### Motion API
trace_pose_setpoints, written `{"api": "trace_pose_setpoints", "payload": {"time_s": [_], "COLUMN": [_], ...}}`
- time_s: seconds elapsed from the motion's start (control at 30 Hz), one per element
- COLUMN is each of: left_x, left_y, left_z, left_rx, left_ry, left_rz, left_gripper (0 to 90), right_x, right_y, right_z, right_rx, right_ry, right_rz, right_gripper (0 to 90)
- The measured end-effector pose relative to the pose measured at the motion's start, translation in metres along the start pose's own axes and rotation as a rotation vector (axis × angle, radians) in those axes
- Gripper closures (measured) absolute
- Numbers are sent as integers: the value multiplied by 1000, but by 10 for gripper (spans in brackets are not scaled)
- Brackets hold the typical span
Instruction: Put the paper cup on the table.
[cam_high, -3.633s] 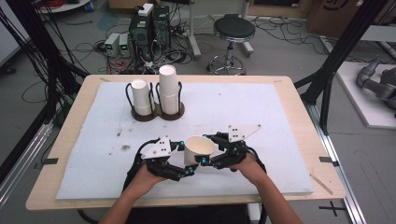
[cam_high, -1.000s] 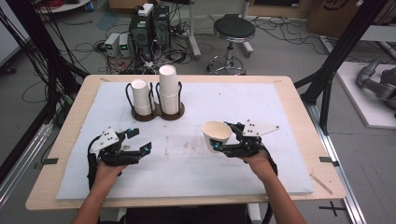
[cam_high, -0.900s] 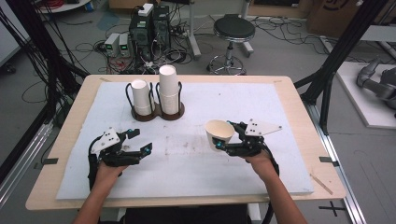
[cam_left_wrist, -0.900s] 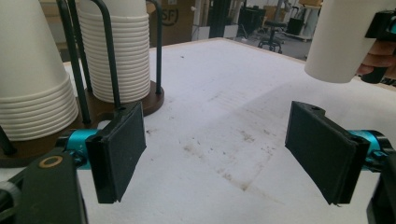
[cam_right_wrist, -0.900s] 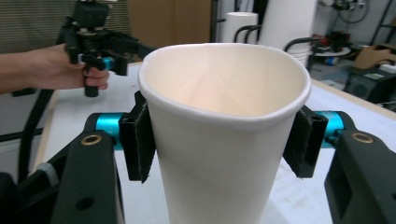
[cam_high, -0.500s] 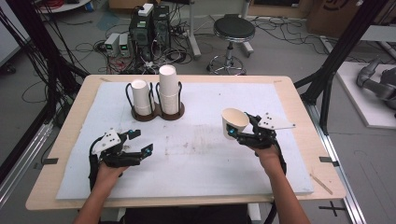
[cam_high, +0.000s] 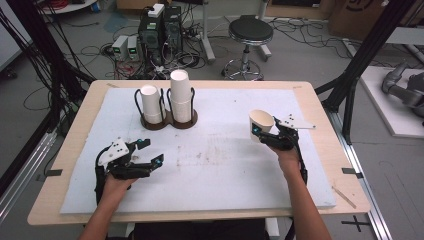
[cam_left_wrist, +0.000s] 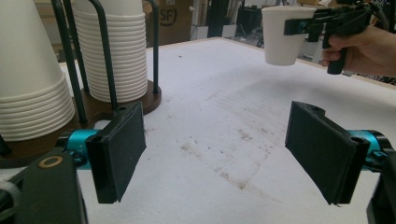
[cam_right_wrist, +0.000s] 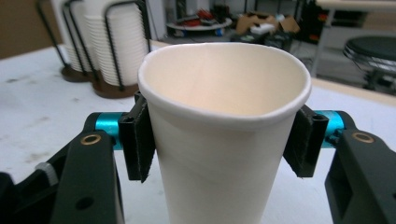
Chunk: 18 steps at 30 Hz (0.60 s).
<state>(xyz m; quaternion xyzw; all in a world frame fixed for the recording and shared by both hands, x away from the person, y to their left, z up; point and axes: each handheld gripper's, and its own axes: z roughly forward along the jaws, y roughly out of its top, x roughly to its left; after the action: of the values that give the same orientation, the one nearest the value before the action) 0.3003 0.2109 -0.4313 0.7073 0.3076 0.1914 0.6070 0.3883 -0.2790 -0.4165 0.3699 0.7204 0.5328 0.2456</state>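
Since the earliest high view, when both grippers met at one cup near the table's front middle, the two have parted. The right gripper (cam_high: 266, 134) now carries the white paper cup (cam_high: 261, 124) well to the right and farther back than a second ago, clear above the white foam board (cam_high: 220, 165) that covers the wooden table (cam_high: 320, 105). The left gripper (cam_high: 150, 162) has stayed at the near left since a second ago, low over the board.

The right gripper's jaws are clamped on the cup's wall just below the rim, one pad on each side, with the cup upright and its mouth open to the top. The left gripper's jaws stand wide apart with only bare board between them.

The right gripper view shows what the high view cannot: the rim of the cup (cam_right_wrist: 224, 93) is squeezed slightly out of round by the pads (cam_right_wrist: 140, 140). The left gripper view shows the cup (cam_left_wrist: 284, 35) from the side, hanging off the board at the far right, and brings close the two stacks of white paper cups (cam_left_wrist: 119, 51) in their dark wire holder (cam_left_wrist: 109, 70) on a brown base, which the high view places at the far left of the board (cam_high: 167, 102).
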Motion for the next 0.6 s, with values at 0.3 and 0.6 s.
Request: {"api": "trace_pose_setpoints", "payload": {"time_s": [0.3,0.6], "left_x": [1,2], "left_y": [-1,-2], "left_z": [-2,-3], "left_rx": [1,2], "left_ry": [4,7], "left_rz": [-10,-18], "left_gripper": [202,202], "right_x": [-12,-10], "right_y": [-14,-20], "right_z": [10,2], "right_rx": [94,114], "right_ry": [-17,-11], "right_rz": [51,53], "right_gripper": [361,310]}}
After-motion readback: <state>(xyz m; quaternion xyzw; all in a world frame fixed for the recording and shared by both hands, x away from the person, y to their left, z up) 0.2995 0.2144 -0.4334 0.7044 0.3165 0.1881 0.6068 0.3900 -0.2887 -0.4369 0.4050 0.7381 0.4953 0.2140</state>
